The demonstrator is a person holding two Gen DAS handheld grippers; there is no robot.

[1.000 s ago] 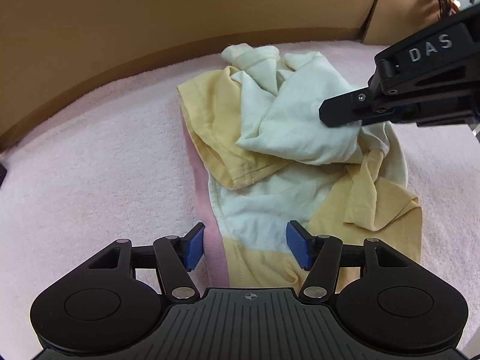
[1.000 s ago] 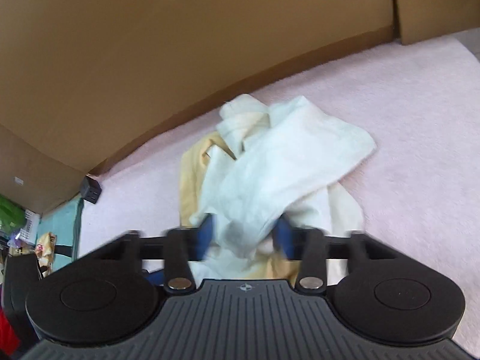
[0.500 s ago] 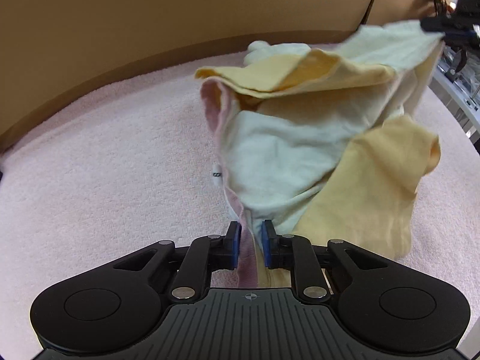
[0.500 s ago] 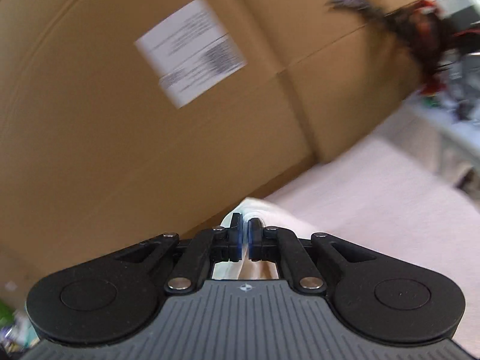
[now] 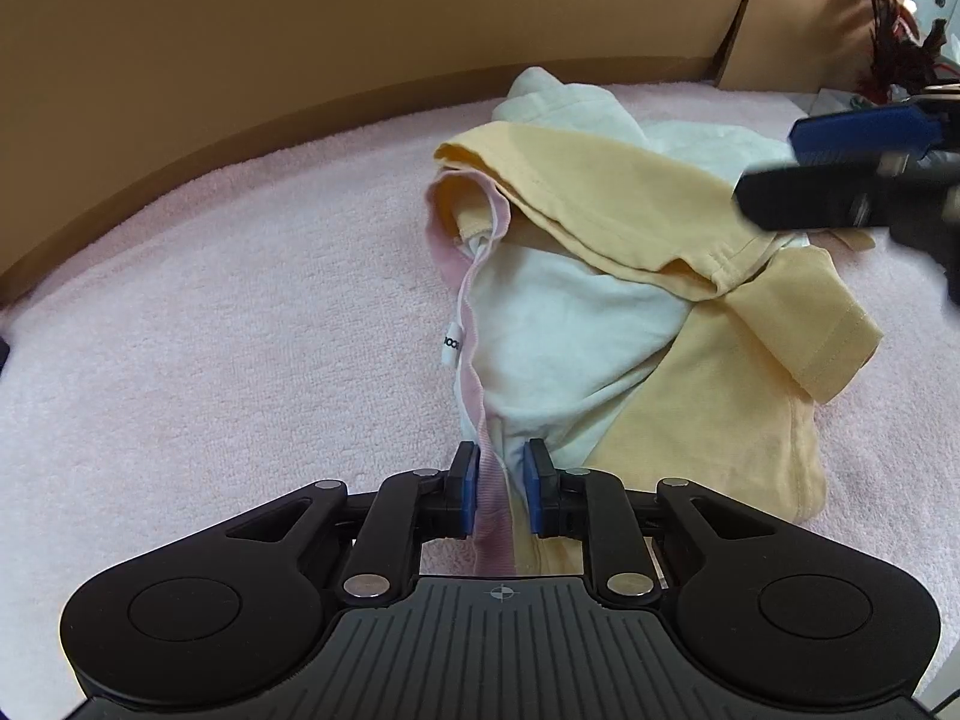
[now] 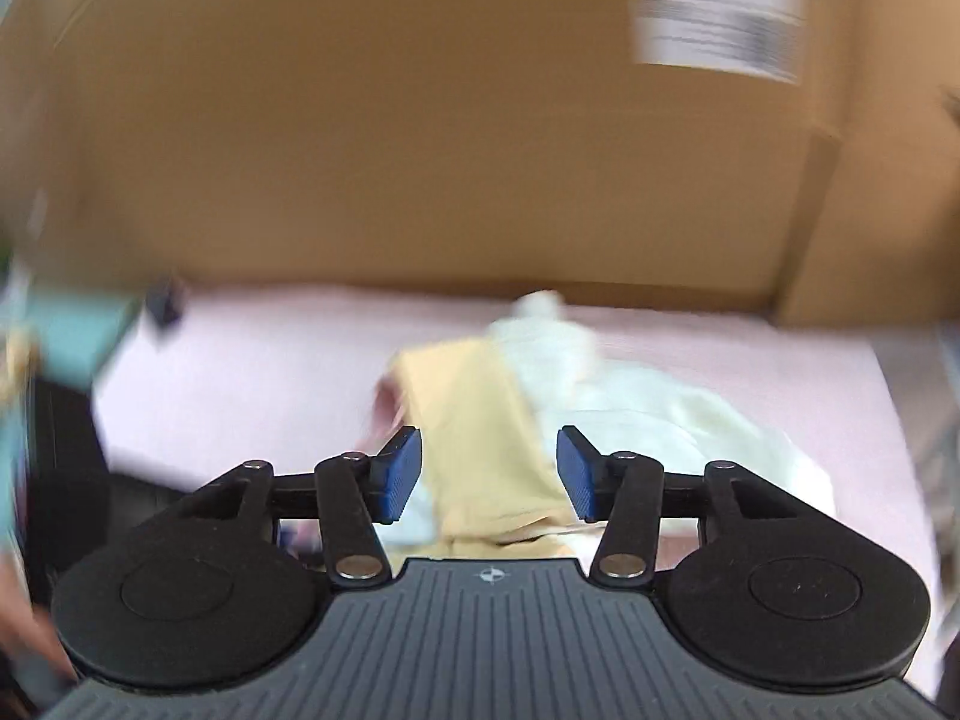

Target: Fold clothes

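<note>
A crumpled garment [image 5: 576, 324] in white, yellow and pink lies on the pink towel surface [image 5: 228, 324]. A yellow panel [image 5: 600, 192] is draped over its top, and a white label shows on the pink hem. My left gripper [image 5: 501, 486] is shut on the pink hem at the near edge. My right gripper [image 5: 840, 174] is blurred at the right, above the garment. In the right wrist view the right gripper [image 6: 489, 474] is open and empty above the yellow panel [image 6: 480, 432].
A cardboard wall [image 5: 360, 30] runs along the back of the towel surface. More cardboard boxes [image 5: 798, 6] and dark red clutter [image 5: 900, 42] stand at the far right. A small black object [image 6: 165, 300] sits at the left edge of the surface.
My right gripper has let go of the garment and opened. The lifted cloth has dropped back onto the surface with the yellow panel on top. My left gripper keeps hold of the hem.
</note>
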